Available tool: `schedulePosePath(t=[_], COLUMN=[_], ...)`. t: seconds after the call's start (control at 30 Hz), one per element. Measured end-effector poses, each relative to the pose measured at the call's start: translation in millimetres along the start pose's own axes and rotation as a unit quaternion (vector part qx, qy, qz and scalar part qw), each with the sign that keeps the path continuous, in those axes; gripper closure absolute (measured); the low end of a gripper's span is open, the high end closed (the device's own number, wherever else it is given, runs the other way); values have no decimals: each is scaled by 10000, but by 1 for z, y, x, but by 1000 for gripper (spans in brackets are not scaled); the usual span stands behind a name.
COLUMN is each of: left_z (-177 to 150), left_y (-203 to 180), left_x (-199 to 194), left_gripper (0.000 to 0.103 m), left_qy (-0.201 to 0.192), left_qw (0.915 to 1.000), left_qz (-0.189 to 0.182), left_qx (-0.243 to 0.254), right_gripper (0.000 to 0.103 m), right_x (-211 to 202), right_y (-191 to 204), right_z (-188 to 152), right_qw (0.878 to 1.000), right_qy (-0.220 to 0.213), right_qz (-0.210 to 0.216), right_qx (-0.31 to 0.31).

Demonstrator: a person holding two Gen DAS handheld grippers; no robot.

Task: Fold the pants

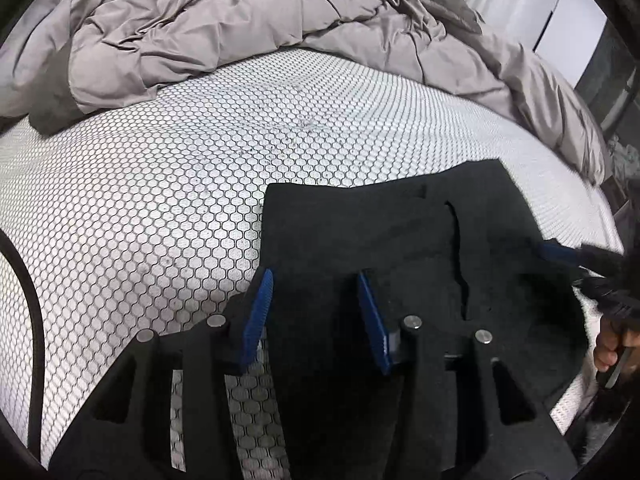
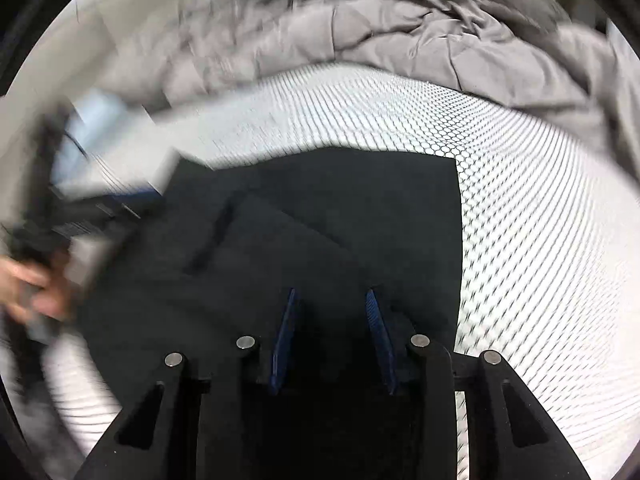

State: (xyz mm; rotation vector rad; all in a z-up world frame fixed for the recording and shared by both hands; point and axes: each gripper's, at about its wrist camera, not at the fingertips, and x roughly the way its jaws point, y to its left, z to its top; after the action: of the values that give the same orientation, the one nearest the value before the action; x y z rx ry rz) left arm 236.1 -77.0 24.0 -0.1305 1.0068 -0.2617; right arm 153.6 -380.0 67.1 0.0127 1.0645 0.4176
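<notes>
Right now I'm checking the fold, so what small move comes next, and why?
Probably lower the open left gripper onto the pants to flatten them: they lie folded on the mattress, and the right gripper hangs open, gripping nothing.

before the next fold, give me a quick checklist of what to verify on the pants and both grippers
1. Left gripper open, over the pants: ok.
2. Right gripper open, holding no cloth: ok.
3. Pants lie as a flat dark block on the mattress: ok.
4. Far edge and corner square in the right wrist view: ok.
5. A loose flap or seam runs across the top layer: not ok, smooth first.
6. Duvet apart from the pants: ok.
</notes>
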Motion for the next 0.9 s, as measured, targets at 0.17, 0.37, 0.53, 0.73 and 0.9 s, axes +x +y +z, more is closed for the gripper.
schedulePosePath(t=[0.17, 0.37, 0.53, 0.73, 0.9], left_z=[-12, -34, -37, -39, -39], left_y=[14, 29, 22, 23, 28], left_x=[-23, -20, -17, -18, -21], left_gripper=[61, 60, 58, 47, 47], left_qy=[-39, 269, 211, 237, 335], left_qw=[10000, 9974, 9986, 9986, 9977], left_qz=[-2, -498, -380, -413, -481], left_qx=[-35, -453, -289, -232, -336], right_gripper=[64, 63, 91, 89, 57], right_x=[-48, -18, -13, -24, -28], right_y=[-51, -68, -45, -34, -64], right_z=[-15, -26, -17, -30, -41], right_qw=[9913, 9865, 9905, 9972, 9877], right_qy=[-562, 4, -269, -190, -225], right_qz=[677, 898, 741, -12, 574], right_qx=[977, 1368, 1125, 725, 1439])
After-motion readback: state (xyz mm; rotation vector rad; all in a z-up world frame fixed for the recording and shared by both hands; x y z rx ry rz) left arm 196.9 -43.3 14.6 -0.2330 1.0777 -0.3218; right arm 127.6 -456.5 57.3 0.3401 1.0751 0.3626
